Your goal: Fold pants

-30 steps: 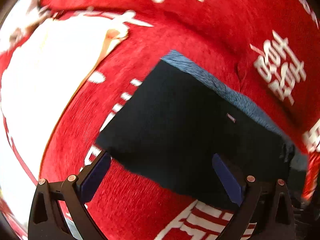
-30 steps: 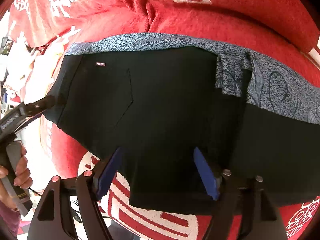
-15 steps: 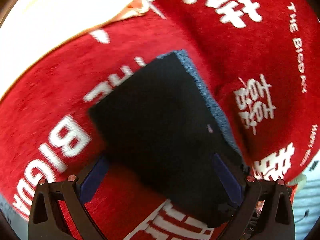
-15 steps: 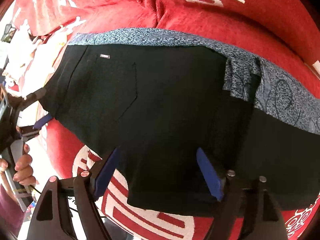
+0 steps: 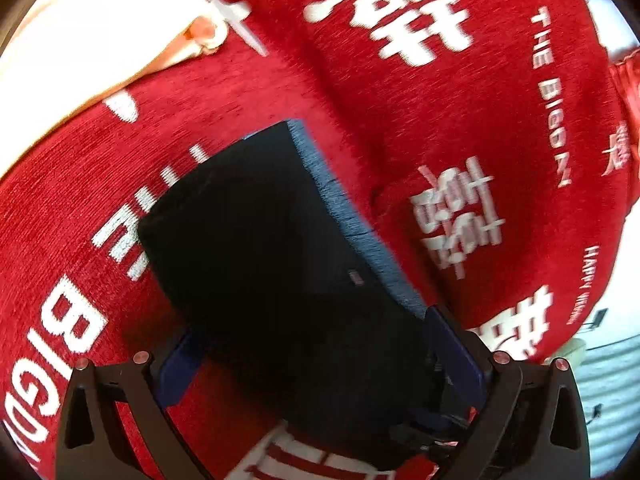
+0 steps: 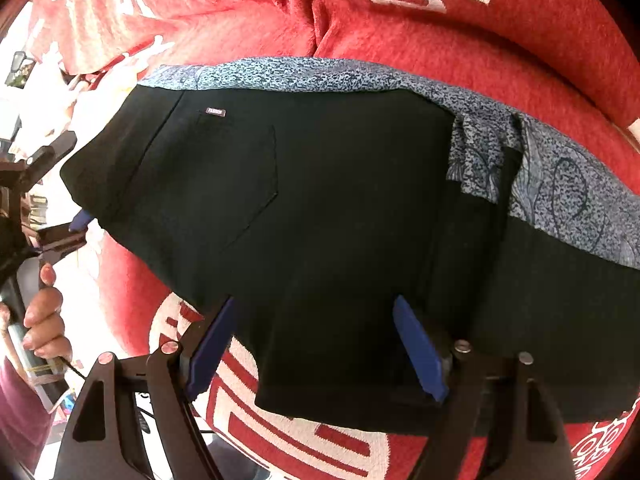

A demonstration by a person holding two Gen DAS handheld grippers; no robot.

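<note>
Right wrist view first: the right gripper stands with its jaws spread wide, nothing clamped in them. Its blue pads rest over the near hem of the black pants, one pad at the cloth's lower left corner, the other lying on top of the fabric further right. The pants lie flat and folded on a red blanket, a plush, fuzzy thing woven with big white characters and bars. The black cloth looks smooth and matte, with a stitched back pocket and a small label near the waist. Beyond it, a blue-grey patterned lining runs along the far edge and flops over in a crumpled flap at the right. Off at the left edge the left gripper sits at the waist end of the pants, a bare hand wrapped round its handle.

From the left wrist, that left gripper also has its jaws wide apart and empty, the pants lying between and beyond them, their dark corner reaching right down between the pads. The blue-grey strip edges the right side. Further off, on the red blanket, a pale cream cloth lies at the upper left.
</note>
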